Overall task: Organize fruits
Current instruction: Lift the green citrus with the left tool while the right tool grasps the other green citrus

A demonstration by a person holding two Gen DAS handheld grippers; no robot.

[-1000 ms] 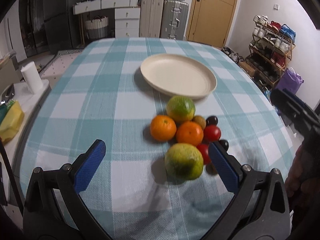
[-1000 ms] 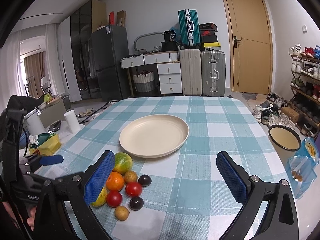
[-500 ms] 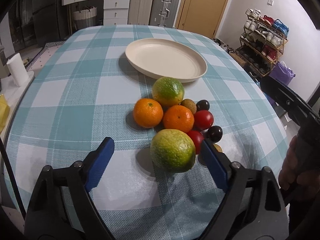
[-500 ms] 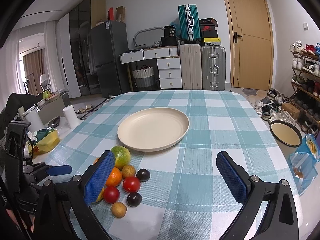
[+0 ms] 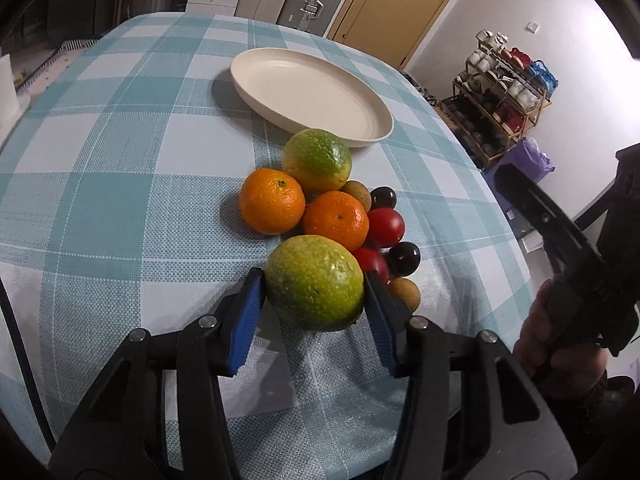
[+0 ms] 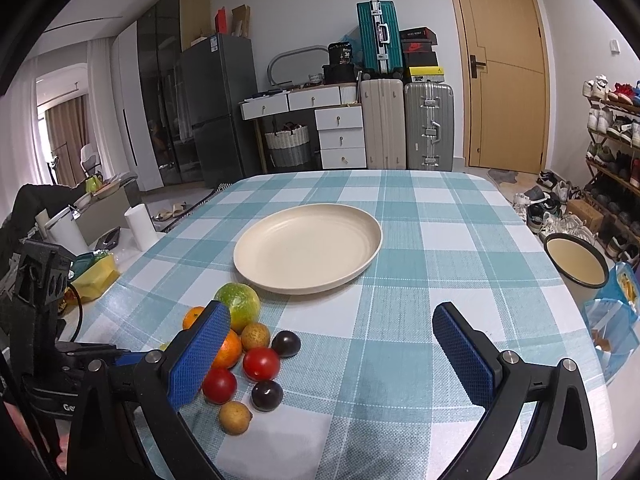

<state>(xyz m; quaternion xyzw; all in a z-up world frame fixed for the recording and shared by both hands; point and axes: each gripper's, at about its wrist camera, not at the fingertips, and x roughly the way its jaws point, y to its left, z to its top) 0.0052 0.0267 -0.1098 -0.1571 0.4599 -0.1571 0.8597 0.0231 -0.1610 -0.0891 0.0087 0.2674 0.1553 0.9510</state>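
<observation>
My left gripper [image 5: 314, 304] is shut on the near green-yellow citrus [image 5: 315, 282], which rests on the checked tablecloth [image 5: 120, 184]. Behind it lie two oranges [image 5: 272, 200], a second green citrus [image 5: 318, 160], red tomatoes [image 5: 385, 227], dark plums [image 5: 405, 258] and small brown fruits [image 5: 404, 293]. A cream plate [image 5: 308, 96] stands empty beyond the pile. My right gripper [image 6: 332, 354] is open and empty above the table, right of the fruit pile [image 6: 260, 362], with the plate [image 6: 308, 248] ahead.
A shoe rack [image 5: 508, 92] and a purple bag [image 5: 528, 160] stand right of the table. A cream bowl [image 6: 576, 266] and blue snack bags [image 6: 610, 320] sit off the table's right edge. A paper roll [image 6: 140, 226] stands left.
My left gripper moved forward and closed its fingers on the near green citrus. My right gripper stayed open and nearly still.
</observation>
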